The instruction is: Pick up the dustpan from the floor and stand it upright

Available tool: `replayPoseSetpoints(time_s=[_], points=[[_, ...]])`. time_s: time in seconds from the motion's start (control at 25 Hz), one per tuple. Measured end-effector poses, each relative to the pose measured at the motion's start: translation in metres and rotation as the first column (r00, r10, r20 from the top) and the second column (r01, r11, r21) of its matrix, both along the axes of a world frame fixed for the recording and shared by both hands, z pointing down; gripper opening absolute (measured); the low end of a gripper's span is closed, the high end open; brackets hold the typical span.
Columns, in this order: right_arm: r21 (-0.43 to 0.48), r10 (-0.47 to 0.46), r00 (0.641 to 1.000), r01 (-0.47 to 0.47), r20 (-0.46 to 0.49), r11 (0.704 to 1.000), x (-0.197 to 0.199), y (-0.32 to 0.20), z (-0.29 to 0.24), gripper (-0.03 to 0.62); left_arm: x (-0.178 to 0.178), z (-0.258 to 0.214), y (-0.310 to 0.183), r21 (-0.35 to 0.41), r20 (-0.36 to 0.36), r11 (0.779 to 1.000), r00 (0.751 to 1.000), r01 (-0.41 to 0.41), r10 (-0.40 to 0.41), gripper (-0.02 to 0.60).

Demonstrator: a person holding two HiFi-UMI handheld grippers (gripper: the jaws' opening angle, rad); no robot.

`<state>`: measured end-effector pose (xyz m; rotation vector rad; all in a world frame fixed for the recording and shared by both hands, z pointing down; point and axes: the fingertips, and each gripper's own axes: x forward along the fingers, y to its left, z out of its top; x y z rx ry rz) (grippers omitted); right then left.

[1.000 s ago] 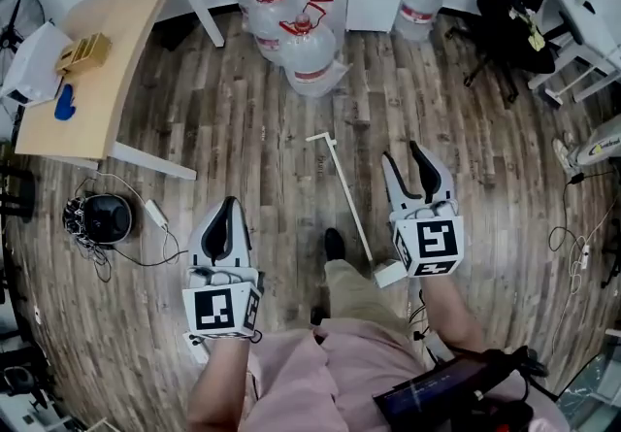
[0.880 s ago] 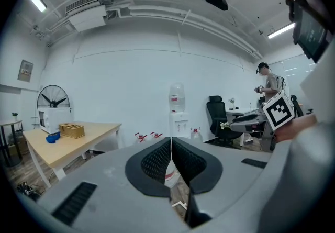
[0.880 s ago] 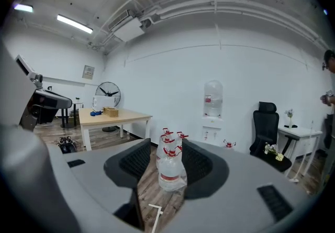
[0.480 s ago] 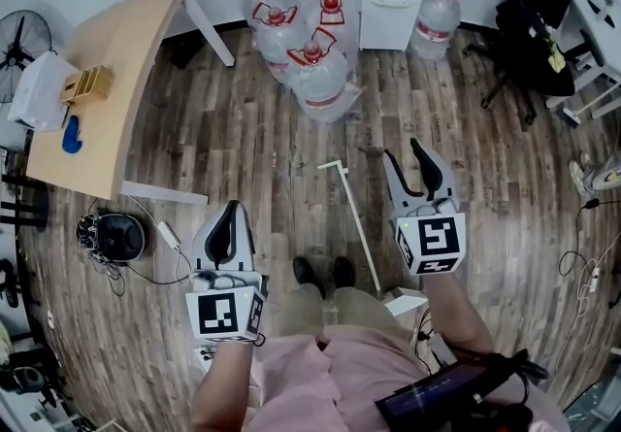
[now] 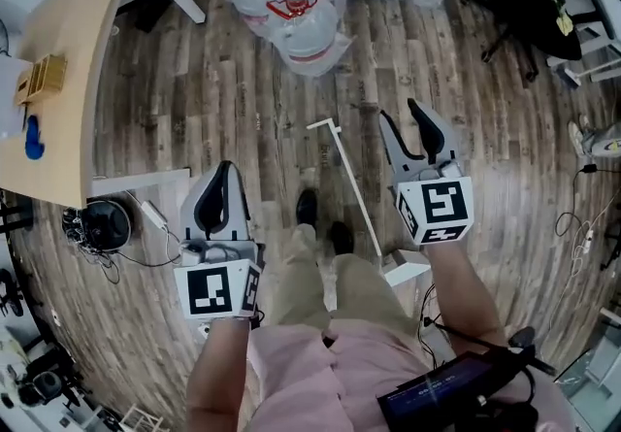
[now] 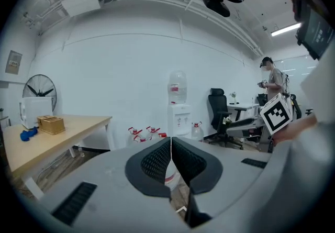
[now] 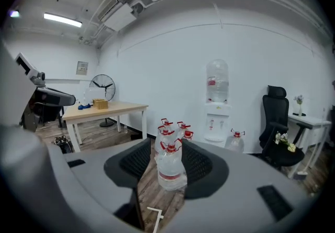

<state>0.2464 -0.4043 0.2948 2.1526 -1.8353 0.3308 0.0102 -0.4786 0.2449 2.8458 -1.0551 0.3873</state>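
Dustpan point(image 5: 355, 187) lies flat on the wooden floor, its long white handle running from near the water bottles point(image 5: 296, 22) back toward the person, with the pan end just beside the right forearm. Over the last second, the person takes a small step and the head view dips, so table point(image 5: 68, 81) and bottles slide toward the frame's edges. The dustpan itself does not move.

At the left, the left gripper point(image 5: 225, 168) hovers with its jaws pressed together on nothing. In the middle are the shoes point(image 5: 307, 207), staggered mid-stride just left of the handle. At the right, the right gripper point(image 5: 396, 110) is held above the floor with jaws spread wide and empty, close beside the handle. The pickup looks not yet begun, and lowering that open claw onto the handle seems next.
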Motion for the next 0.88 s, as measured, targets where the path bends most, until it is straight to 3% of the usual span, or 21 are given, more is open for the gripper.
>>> replayPoseSetpoints(time_s=[0.24, 0.44, 0.88], points=[[-0.069, 0.01, 1.0, -0.009, 0.015, 0.998, -0.004, -0.028, 0.079, 0.187, 0.013, 0.071, -0.035, -0.059, 0.007, 0.996, 0.998, -0.063, 0.064, 0.015], [-0.171, 0.0, 0.999, 0.005, 0.032, 0.985, -0.013, -0.029, 0.157, 0.187, 0.032, 0.138, -0.036, -0.117, 0.014, 0.984, 0.99, -0.135, 0.138, 0.015], [-0.332, -0.033, 0.995, 0.063, 0.095, 0.941, -0.031, -0.036, 0.353, 0.189, 0.056, 0.295, -0.048, -0.146, 0.055, 0.963, 0.97, -0.228, 0.238, 0.015]])
